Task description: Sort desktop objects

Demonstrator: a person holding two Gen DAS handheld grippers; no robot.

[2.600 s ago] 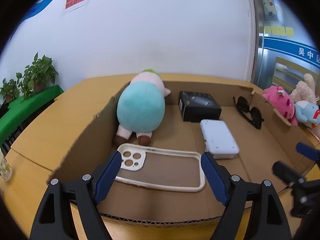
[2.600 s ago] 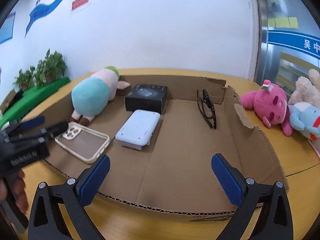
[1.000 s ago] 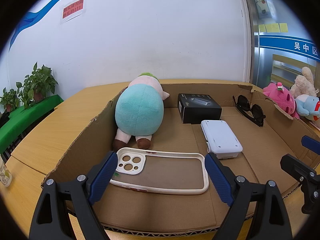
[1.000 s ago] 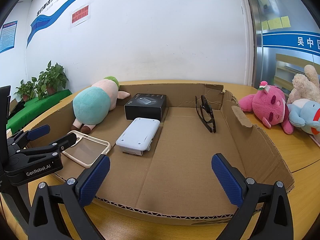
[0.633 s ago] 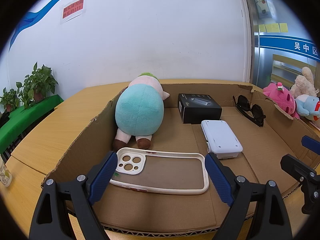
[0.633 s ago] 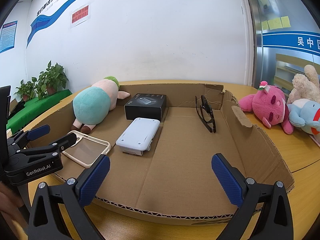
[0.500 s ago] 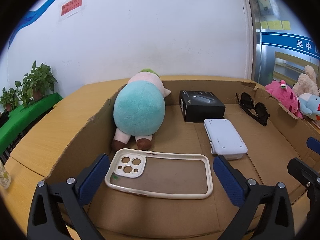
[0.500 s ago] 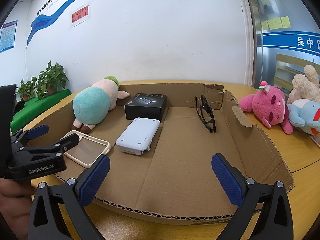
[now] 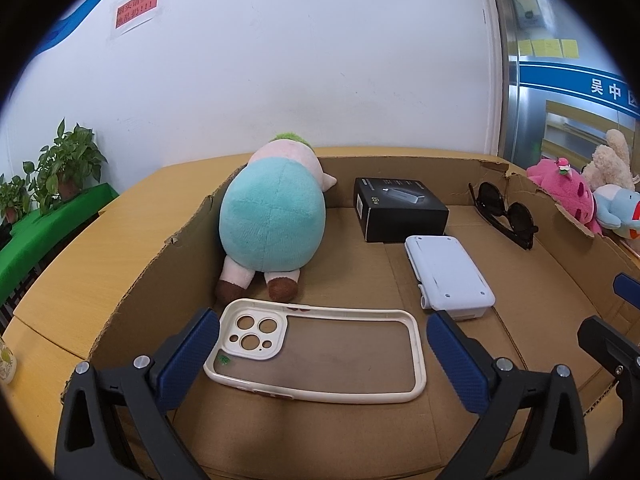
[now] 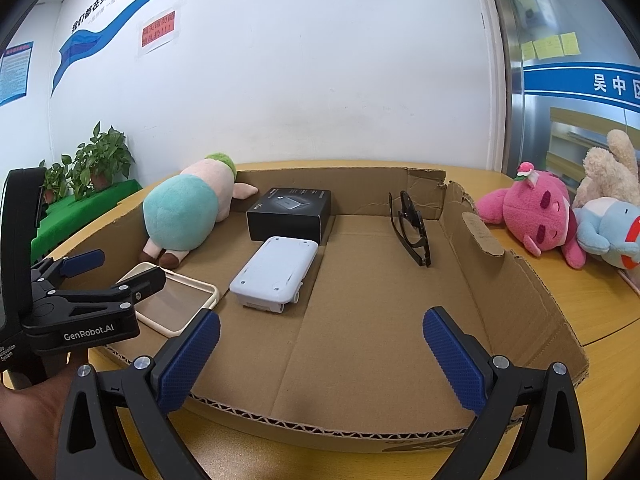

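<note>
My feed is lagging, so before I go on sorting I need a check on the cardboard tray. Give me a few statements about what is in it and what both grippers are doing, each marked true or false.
1. The left gripper is shut on the phone case. False: its jaws stand open, one on each side of the case.
2. The right gripper is open and holds nothing. True.
3. The sunglasses lie outside the tray. False: they are inside, near its right wall.
4. The white device lies just in front of the black box. True.
5. The teal plush sits on the table with the pink plush. False: it lies inside the tray.
</note>
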